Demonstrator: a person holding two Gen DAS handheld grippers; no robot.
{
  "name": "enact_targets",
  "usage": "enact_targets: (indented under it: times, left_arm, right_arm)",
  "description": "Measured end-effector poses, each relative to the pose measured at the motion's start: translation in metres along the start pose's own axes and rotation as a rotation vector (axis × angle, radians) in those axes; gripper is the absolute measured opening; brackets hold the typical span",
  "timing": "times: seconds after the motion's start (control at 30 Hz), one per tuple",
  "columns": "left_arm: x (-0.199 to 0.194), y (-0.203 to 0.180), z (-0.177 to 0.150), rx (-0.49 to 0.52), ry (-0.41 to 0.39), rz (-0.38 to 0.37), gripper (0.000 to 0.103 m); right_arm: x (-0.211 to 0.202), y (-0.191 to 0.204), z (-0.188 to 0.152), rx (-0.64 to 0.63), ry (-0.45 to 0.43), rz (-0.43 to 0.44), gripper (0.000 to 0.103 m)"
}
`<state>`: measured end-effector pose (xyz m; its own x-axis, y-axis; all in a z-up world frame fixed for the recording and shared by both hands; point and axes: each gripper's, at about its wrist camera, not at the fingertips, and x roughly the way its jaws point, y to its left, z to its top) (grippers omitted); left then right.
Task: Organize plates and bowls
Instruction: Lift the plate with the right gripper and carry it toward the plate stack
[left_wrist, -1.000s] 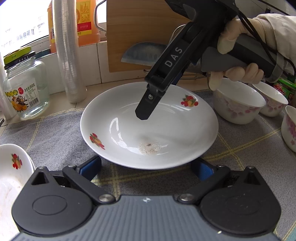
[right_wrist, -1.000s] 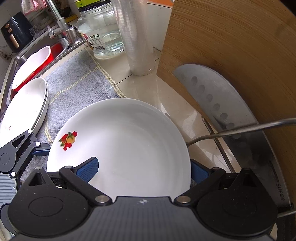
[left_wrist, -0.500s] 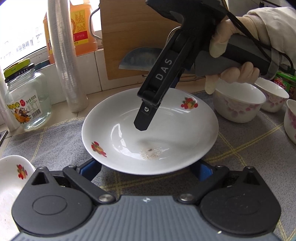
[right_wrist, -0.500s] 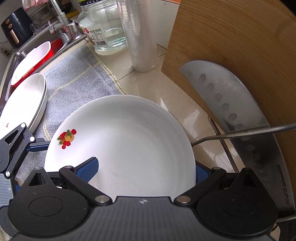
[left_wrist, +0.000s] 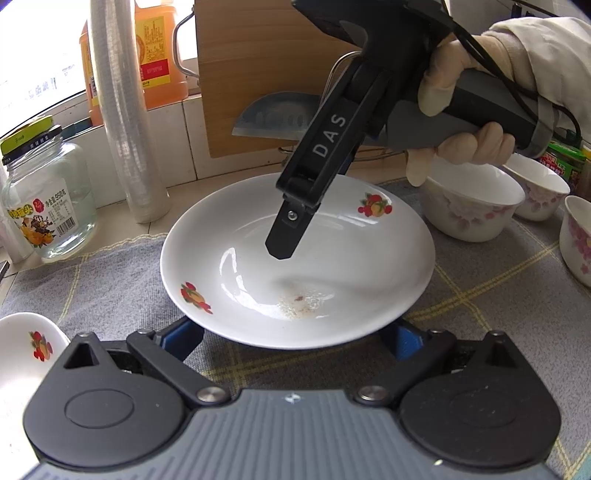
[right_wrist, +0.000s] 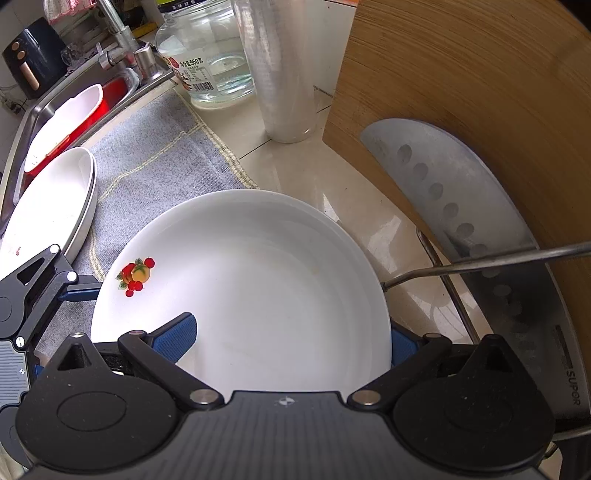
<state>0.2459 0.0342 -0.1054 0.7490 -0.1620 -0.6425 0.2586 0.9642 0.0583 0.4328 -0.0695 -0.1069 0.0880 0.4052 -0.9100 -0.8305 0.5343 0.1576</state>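
Note:
A white plate with fruit decals (left_wrist: 332, 258) (right_wrist: 258, 288) lies on the grey cloth. My left gripper (left_wrist: 291, 334) is open, its blue pads low at the plate's near rim, one each side. My right gripper (right_wrist: 291, 339) is open too: one finger (left_wrist: 295, 225) reaches down over the inside of the plate, the other pad (right_wrist: 400, 347) is outside the far rim. Stacked white plates (right_wrist: 48, 206) lie at the left by the sink; their rim shows in the left wrist view (left_wrist: 22, 343). Floral bowls (left_wrist: 469, 206) stand at the right.
A wooden cutting board (right_wrist: 480, 110) and a cleaver (right_wrist: 461, 221) lean in a wire rack (right_wrist: 498, 258) behind the plate. A glass jar (left_wrist: 44, 195), a plastic-wrap roll (left_wrist: 125, 122) and an oil bottle (left_wrist: 159, 55) stand along the back. The sink (right_wrist: 66, 110) is at the left.
The left view has shifted: the plate and both grippers moved a little left and up relative to the counter. The stacked plates show less at the lower left. Both jaws stay open.

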Motion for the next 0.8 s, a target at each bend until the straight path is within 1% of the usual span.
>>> enact_targets:
  times: [0.17, 0.4, 0.8]
  left_arm:
    - [-0.003, 0.003, 0.001, 0.006, 0.004, -0.022, 0.100]
    - [-0.013, 0.002, 0.002, 0.010, 0.012, -0.033, 0.100]
    - [-0.037, 0.003, 0.005, 0.010, 0.016, -0.032, 0.100]
  right_arm:
    - [-0.001, 0.003, -0.001, -0.003, 0.002, -0.003, 0.103]
    - [-0.005, 0.011, -0.003, -0.012, -0.007, -0.013, 0.103]
    - [-0.022, 0.029, -0.008, -0.019, -0.036, -0.015, 0.103]
